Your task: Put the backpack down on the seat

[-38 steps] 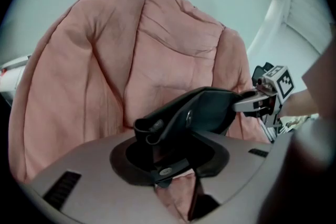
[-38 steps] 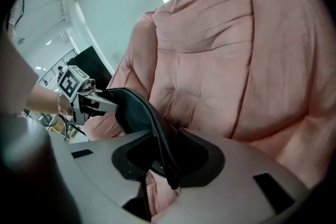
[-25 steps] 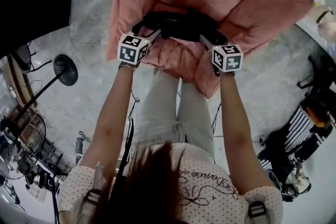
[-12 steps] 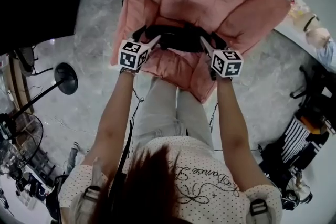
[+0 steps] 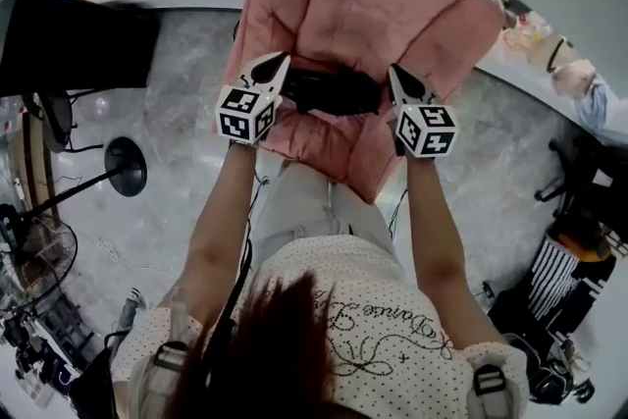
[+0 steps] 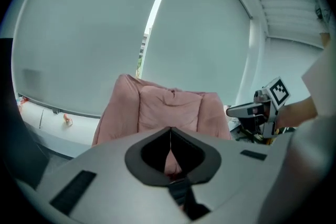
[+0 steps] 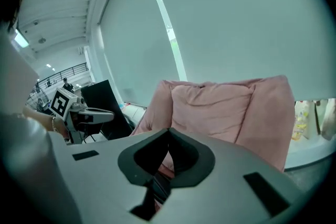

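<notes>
Here the black backpack (image 5: 334, 91) is lying on the seat of a pink armchair (image 5: 378, 0) on a grey marbled floor (image 5: 182, 113), while the left gripper (image 5: 278, 60) and right gripper (image 5: 394, 72) are hovering, just closed and empty.

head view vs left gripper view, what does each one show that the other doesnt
Only the head view shows the black backpack lying on the seat of the pink armchair, the left tool seen from outside, and a round black stand base on the floor. Only the left gripper view shows the tall window blind rising behind the chair, and the left tool's jaws met together, just closed with nothing between them. Both show the pink armchair and the right tool, whose jaws have likewise just closed.
</notes>
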